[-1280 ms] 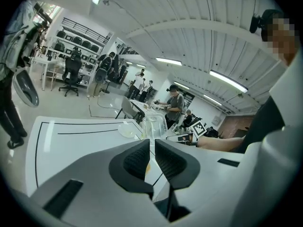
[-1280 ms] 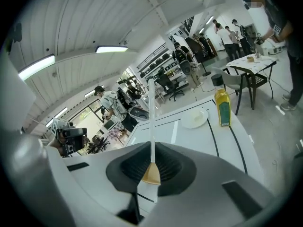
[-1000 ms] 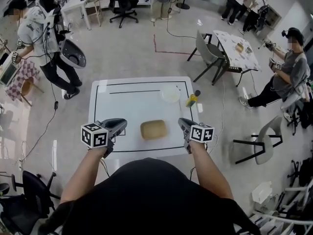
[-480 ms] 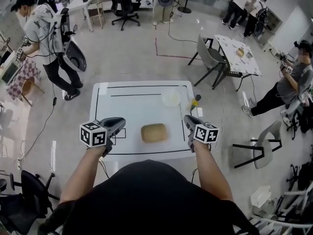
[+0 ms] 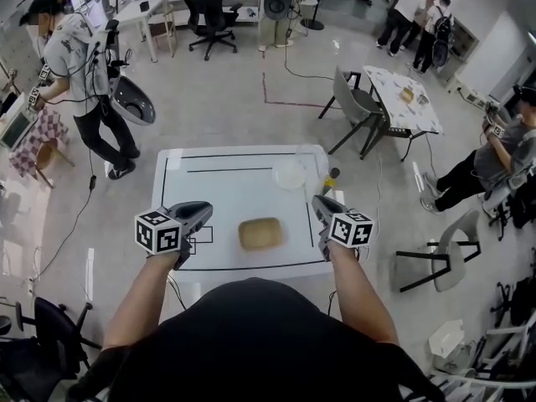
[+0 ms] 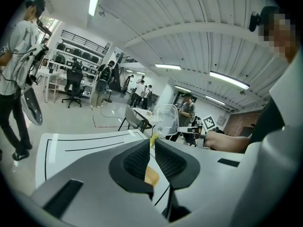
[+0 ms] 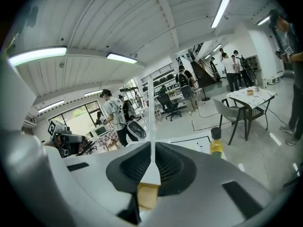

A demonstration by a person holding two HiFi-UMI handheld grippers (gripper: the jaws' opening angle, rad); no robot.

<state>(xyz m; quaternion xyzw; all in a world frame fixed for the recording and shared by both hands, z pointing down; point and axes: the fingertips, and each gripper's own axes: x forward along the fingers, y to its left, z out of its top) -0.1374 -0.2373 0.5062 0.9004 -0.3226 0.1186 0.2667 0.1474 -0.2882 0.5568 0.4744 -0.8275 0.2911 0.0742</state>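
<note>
Tan slab [image 5: 260,234] lies untouched on the white table [image 5: 218,193]; left gripper [image 5: 203,211] and right gripper [image 5: 317,204] flank it, jaws all but together, holding nothing.

Beyond the surface's far edge, a grey chair [image 5: 347,95] stands at a small white table [image 5: 389,86] (black legs), a black office chair [image 5: 203,2] sits farther back, and a person in a grey shirt [image 5: 74,53] stands off to the left.

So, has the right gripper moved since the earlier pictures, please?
Yes: in the head view the right gripper has shifted forward, past the bread and nearer the bottle.
</note>
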